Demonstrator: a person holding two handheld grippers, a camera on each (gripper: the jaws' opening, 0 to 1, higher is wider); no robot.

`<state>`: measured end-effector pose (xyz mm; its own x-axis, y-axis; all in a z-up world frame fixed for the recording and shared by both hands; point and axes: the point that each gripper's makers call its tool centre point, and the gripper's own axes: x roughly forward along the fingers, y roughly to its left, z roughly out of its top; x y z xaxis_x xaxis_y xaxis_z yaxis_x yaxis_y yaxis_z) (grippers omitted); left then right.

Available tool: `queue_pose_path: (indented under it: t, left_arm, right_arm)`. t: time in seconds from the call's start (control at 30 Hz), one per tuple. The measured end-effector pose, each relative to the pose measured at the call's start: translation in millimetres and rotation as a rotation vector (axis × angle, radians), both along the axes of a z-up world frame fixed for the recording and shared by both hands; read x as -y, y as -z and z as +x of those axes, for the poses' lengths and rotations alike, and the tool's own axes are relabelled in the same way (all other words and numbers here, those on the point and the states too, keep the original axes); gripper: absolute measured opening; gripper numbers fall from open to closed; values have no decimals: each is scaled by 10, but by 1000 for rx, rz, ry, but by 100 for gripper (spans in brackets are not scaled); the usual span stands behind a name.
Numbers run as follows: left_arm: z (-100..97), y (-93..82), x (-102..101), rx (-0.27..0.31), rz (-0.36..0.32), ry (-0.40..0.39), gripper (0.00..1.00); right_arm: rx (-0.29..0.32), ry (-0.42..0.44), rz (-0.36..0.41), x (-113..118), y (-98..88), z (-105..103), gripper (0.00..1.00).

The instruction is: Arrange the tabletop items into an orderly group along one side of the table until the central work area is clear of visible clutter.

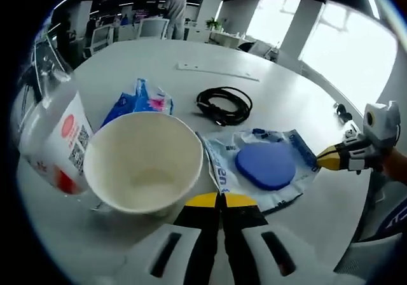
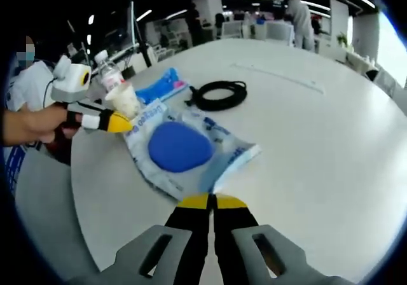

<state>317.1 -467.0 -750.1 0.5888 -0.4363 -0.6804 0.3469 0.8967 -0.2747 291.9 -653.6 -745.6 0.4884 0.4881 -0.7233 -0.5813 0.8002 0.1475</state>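
The left gripper (image 1: 221,200) has its fingers pressed together, and the white paper cup (image 1: 144,162) stands on the counter (image 1: 280,100) just beyond their tips, with a plastic bottle (image 1: 54,132) beside the cup. The right gripper (image 2: 212,201) also has its fingers together, their tips near the edge of the clear bag with the blue disc (image 2: 180,146). Farther past this bag lie the coiled black cable (image 2: 218,95) and a blue packet (image 2: 162,85).

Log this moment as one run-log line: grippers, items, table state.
left gripper: shut, at paper cup rim | right gripper: shut, at blue-disc packet edge | bottle, blue pouch, black cable ungrouped on table
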Motion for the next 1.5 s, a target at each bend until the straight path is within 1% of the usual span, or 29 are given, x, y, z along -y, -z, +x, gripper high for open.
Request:
queue_pose_path:
  t: [0.1,0.27,0.4,0.47,0.73,1.37,1.5]
  left_arm:
    - [15,7,-1,9,10,2,0]
    - [14,27,1,5,11,0,0]
    - [24,39,12,13,11,-2,0]
    - [33,50,18,26,24,8,0]
    - [33,37,25,31,16,4,0]
    - [70,40,34,57,38,25,4]
    - [70,57,39,51,31,19,5]
  right_arm:
    - [6,8,-2,4,-5,11,0]
    - [6,9,-2,16,-2,12,0]
    - [6,11,0,23,-2,16,0]
    - [7,11,-1,30,1,18,0]
    - [12,11,-3,51,10,37,0]
    - [-9,39,20,85,23,49,0]
    - [-9,40,18,93,30,44,0]
